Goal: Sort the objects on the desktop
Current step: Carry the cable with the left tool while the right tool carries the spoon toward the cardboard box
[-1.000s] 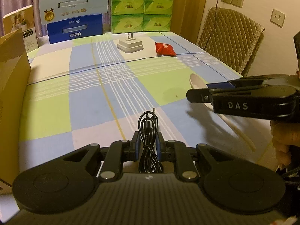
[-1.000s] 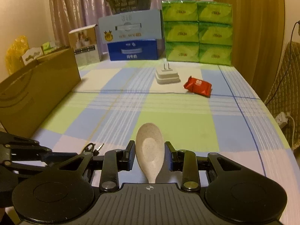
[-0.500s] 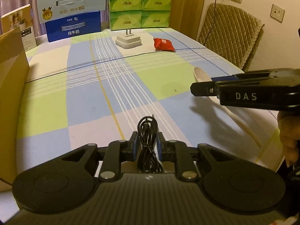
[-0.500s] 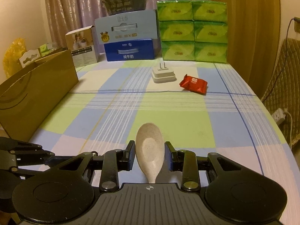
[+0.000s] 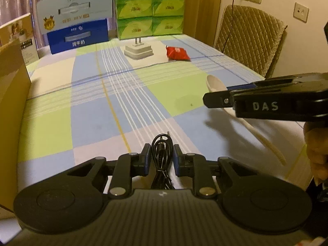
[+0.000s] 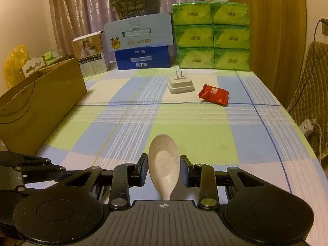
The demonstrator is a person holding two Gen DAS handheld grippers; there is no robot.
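**Open middle, crowded edges**

The desk (image 6: 184,127) lies bare through its middle. A cardboard box (image 6: 41,106) walls its left edge. Far ahead a plug adapter (image 6: 180,83) and red packet (image 6: 214,94) sit just beside each other, stacked cartons (image 6: 143,47) and tissue packs (image 6: 212,34) behind them.

Lying far on the table (image 6: 205,127): plug adapter (image 6: 180,84), snack packet (image 6: 214,94) just right of it. Standing along the left edge: cardboard box (image 6: 41,104). Stacking behind, at the far end: cartons (image 6: 141,45), tissue packs (image 6: 211,34) to their right.
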